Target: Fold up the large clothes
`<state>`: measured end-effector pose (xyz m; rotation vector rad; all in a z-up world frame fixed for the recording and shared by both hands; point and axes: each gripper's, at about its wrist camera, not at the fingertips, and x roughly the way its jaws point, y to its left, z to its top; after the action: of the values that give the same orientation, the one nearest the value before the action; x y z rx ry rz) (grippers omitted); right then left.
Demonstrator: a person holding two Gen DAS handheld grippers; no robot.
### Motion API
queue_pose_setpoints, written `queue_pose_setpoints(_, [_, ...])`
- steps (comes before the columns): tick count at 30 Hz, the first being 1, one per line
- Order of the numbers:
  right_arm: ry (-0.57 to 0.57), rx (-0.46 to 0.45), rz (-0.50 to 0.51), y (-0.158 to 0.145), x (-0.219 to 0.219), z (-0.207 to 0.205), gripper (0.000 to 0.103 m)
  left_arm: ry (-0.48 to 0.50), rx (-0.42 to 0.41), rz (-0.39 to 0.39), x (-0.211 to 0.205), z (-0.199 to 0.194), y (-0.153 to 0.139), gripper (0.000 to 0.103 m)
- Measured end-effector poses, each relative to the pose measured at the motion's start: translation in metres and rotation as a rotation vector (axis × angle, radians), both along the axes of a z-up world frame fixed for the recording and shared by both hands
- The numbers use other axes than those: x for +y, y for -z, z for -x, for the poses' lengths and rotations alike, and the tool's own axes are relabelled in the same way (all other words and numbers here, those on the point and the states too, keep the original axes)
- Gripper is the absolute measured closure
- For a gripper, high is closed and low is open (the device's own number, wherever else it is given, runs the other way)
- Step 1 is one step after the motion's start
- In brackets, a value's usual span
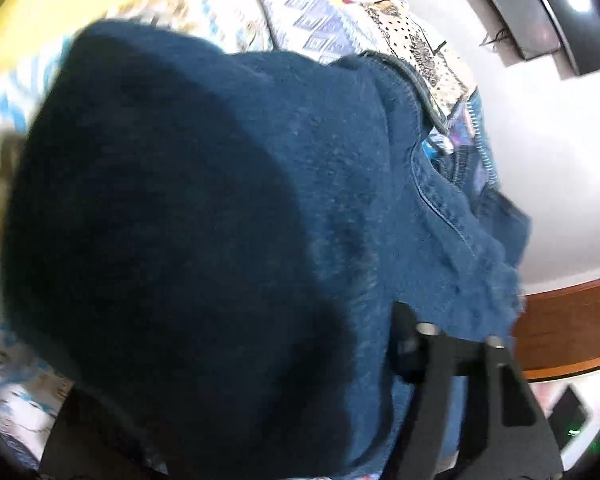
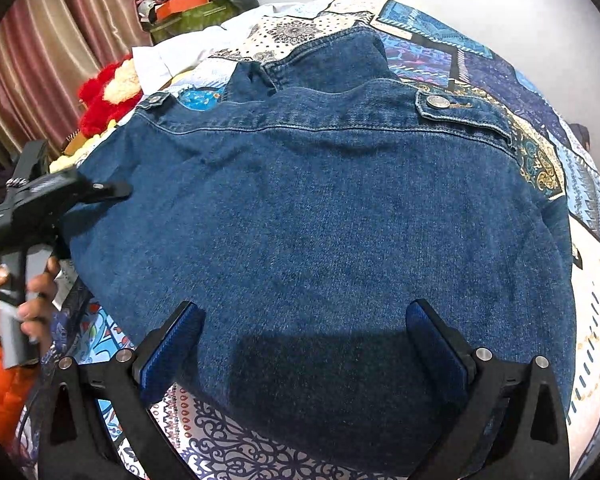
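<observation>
A dark blue denim jacket [image 2: 320, 208] lies spread back-side up on a patterned bedspread [image 2: 452, 52], collar at the far end. My right gripper [image 2: 304, 344] is open, its blue-padded fingers [image 2: 172, 352] straddling the jacket's near hem just above the cloth. My left gripper [image 2: 112, 190] comes in from the left, its tips at the jacket's left edge. In the left wrist view denim [image 1: 220, 220] fills the frame and covers the left finger; only the right finger [image 1: 440, 360] shows, so I cannot tell whether it grips.
A red and cream fluffy item [image 2: 108, 92] and white cloth lie at the bed's far left. Pink curtains [image 2: 40, 48] hang beyond. Cluttered boxes [image 2: 188, 4] sit at the back. A brown wooden bed frame [image 1: 568, 320] and white wall show in the left wrist view.
</observation>
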<state>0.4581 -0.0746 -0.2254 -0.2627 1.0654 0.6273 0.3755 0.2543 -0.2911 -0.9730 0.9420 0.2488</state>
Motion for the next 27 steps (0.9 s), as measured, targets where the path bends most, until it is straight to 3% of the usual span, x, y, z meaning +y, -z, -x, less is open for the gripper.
queue_pose_setpoints(3, [0.011,0.035,-0.013,-0.006,-0.001,-0.001,0.000,0.020,-0.015,-0.129,-0.012,0.000,-0.022,0.061])
queue_pose_setpoints(6, [0.026,0.071,-0.062,-0.016,-0.001,-0.001,0.000,0.053,-0.064,-0.249,-0.025,0.005,-0.054,0.069])
queue_pose_setpoints(12, [0.001,0.002,-0.112,-0.042,0.025,0.006,0.000,0.079,-0.184,-0.443,-0.040,0.027,-0.124,0.071])
queue_pose_setpoints(16, [-0.048,0.003,-0.090,-0.029,0.062,0.009,0.000,0.096,-0.216,-0.570,-0.049,0.045,-0.151,0.071])
queue_pose_setpoints(19, [-0.097,0.024,-0.032,-0.003,0.096,0.013,0.000,0.098,-0.202,-0.617,-0.049,0.050,-0.158,0.071])
queue_pose_setpoints(22, [-0.142,0.054,0.021,0.023,0.123,0.021,0.000,0.097,-0.159,-0.614,-0.045,0.046,-0.150,0.071])
queue_pose_setpoints(27, [-0.186,0.093,0.046,0.027,0.128,0.018,0.000,0.074,-0.122,-0.596,-0.039,0.035,-0.144,0.071])
